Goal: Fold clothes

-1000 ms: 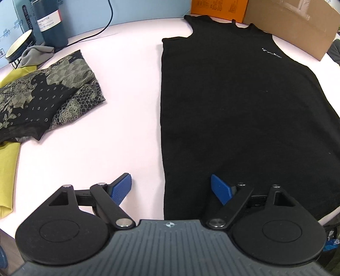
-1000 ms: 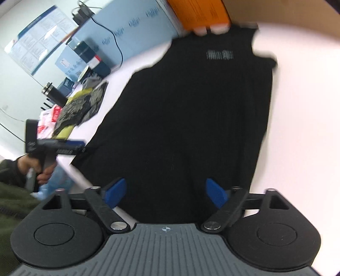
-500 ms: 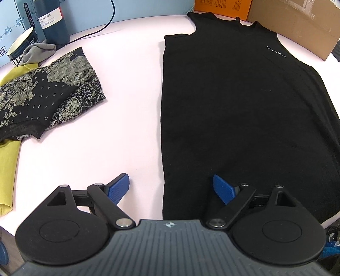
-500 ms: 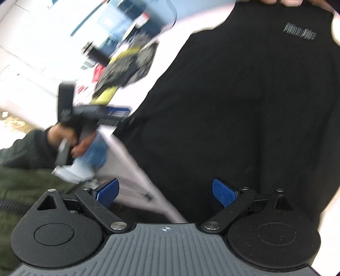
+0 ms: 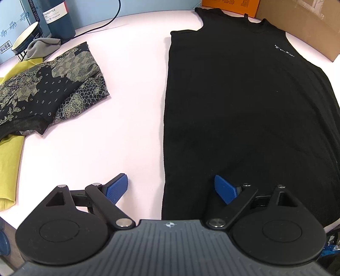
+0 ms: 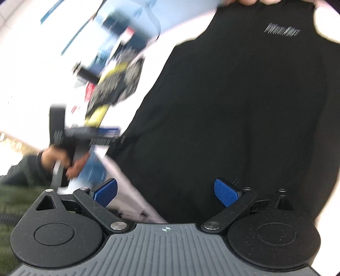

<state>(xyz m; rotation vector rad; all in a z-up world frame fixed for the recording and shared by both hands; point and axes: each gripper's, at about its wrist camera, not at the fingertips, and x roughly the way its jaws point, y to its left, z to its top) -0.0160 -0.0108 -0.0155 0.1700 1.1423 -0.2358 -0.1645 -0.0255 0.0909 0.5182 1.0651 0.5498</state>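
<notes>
A black sleeveless top [image 5: 244, 110] lies flat on the pale pink table [image 5: 131, 106], neck at the far end. My left gripper [image 5: 170, 182] hovers over the top's near left side edge. Its jaws are opening: one blue pad is over bare table, the other over the cloth, and neither presses on anything. In the blurred right wrist view, my right gripper [image 6: 165, 186] is above the top [image 6: 244, 106] near the table's front edge. Its jaws are opening too, with nothing gripped between them. A hand [image 6: 61, 161] holds the other gripper at the left.
A black-and-gold patterned garment [image 5: 48, 91] lies on a yellow one [image 5: 8, 157] at the left. Behind them are a grey cloth [image 5: 42, 47], a cup [image 5: 25, 40], a dark bottle [image 5: 59, 19] and a cable [image 5: 106, 23]. A cardboard box [image 5: 301, 23] stands at the back right.
Both grippers' jaws have widened a little. The right view has swung towards the table's front edge, bringing the hand with the other gripper closer in. The left view has barely shifted.
</notes>
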